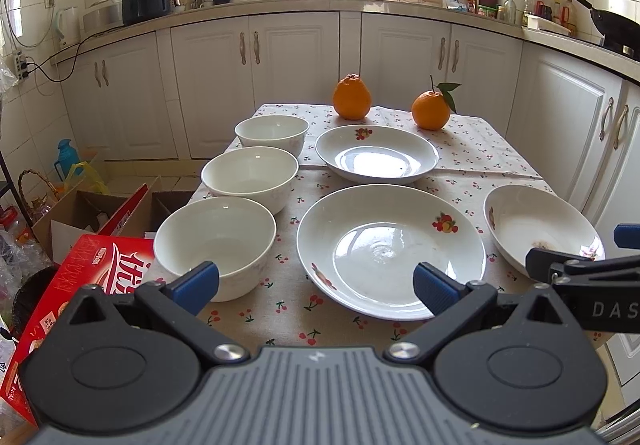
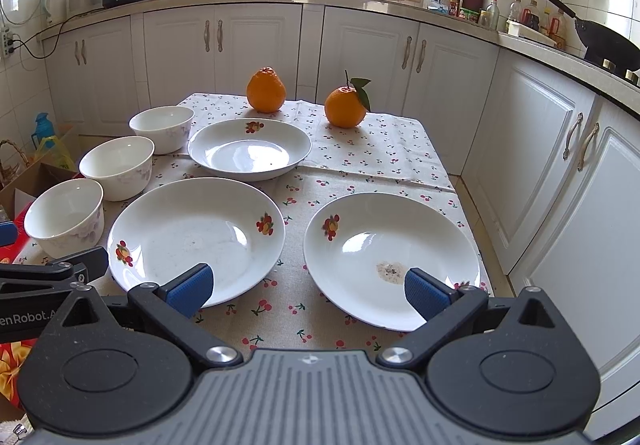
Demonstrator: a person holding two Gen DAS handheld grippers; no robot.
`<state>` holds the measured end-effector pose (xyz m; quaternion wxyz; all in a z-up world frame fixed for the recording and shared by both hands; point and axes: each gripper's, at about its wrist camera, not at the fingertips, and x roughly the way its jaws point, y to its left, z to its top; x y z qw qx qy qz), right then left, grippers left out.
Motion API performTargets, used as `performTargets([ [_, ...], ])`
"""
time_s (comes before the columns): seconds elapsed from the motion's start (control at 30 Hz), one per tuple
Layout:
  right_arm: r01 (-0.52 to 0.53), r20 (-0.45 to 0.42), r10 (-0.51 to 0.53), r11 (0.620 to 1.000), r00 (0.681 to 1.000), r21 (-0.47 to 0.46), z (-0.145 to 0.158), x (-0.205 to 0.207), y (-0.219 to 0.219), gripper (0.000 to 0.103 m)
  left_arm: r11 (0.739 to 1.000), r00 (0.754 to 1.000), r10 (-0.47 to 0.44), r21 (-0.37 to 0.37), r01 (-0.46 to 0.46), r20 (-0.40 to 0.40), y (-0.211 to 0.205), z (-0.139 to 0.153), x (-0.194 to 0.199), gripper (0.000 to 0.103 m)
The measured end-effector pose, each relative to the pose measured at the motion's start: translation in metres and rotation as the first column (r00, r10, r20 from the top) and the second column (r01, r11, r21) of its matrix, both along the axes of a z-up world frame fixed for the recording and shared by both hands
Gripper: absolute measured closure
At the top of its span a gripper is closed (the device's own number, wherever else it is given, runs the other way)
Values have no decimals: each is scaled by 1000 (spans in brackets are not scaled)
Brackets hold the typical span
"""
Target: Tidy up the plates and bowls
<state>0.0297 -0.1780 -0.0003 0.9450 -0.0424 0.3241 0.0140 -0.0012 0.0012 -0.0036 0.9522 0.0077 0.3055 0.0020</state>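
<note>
Three white bowls stand in a row along the table's left side: near, middle and far. Three white plates with fruit prints lie apart: a near-centre plate, a far plate and a right plate with a small stain. My left gripper is open above the table's front edge, between the near bowl and the centre plate. My right gripper is open, between the centre and right plates.
Two oranges sit at the table's far end on the cherry-print cloth. A red box and cardboard boxes stand on the floor left of the table. White cabinets run behind and to the right.
</note>
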Motion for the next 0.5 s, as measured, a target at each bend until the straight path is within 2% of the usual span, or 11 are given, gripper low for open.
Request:
performTargets([
  [0.5, -1, 7, 1, 1000, 1000, -5, 2, -2, 0, 0, 1000, 1000, 0, 2, 0, 0, 0, 1, 0, 1],
])
